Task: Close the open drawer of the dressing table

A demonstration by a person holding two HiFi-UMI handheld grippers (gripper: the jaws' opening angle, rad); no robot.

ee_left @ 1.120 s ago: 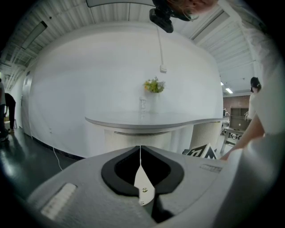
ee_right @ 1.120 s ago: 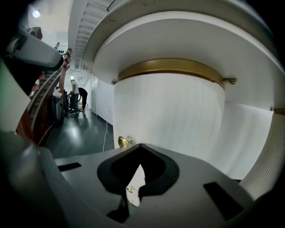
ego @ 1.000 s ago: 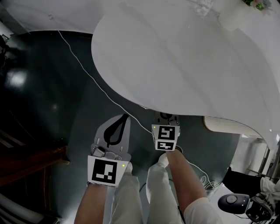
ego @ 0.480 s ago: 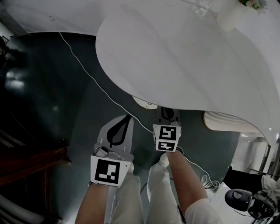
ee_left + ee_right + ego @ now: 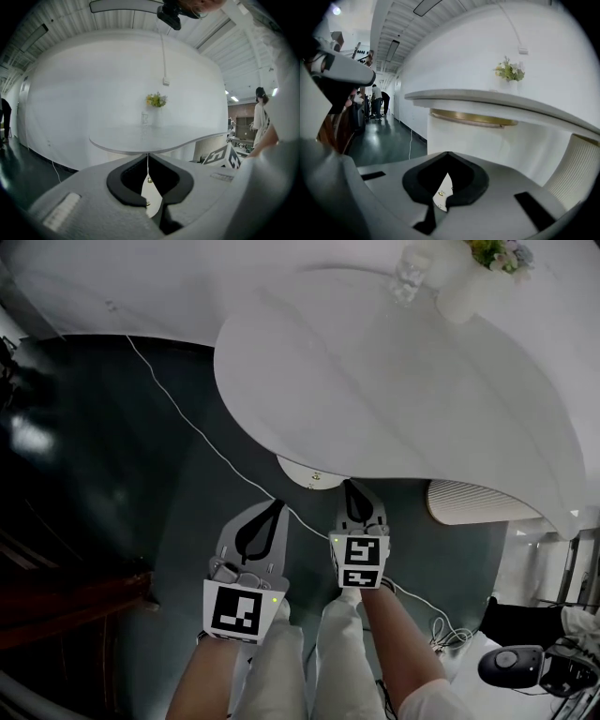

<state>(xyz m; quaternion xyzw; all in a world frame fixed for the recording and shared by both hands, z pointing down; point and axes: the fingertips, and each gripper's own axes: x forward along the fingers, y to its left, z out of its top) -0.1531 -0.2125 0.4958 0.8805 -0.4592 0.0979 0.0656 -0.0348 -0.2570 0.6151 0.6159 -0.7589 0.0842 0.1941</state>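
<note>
Both grippers closed and empty: the left gripper (image 5: 274, 506) has its jaw tips meeting on a thin seam with nothing between them in the left gripper view (image 5: 148, 154). The right gripper (image 5: 350, 486) is the same, tips together with nothing held (image 5: 447, 153). Head view: both are held low over the dark floor (image 5: 112, 427), side by side and pointing toward the white counter (image 5: 375, 381). The right one is further forward, its tip at the counter's near edge. The drawer (image 5: 302, 474) is open. It shows as a pale curved lip sticking out a little from under the counter edge, just ahead of and between the two gripper tips, closer to the right one. In the right gripper view the drawer (image 5: 473, 118) is a gold-rimmed curved band right under the counter top, with the white front below it. It sits beyond the jaws and no contact is visible. On the counter's far side there is a bunch of flowers (image 5: 497, 253) in a white vase, with a clear glass (image 5: 411, 268) just beside it. A white cable (image 5: 187, 418) runs across the floor toward the counter. A white ribbed panel (image 5: 469, 502) sits under the counter's right side. A person (image 5: 259, 117) is standing at the right of the left gripper view.
</note>
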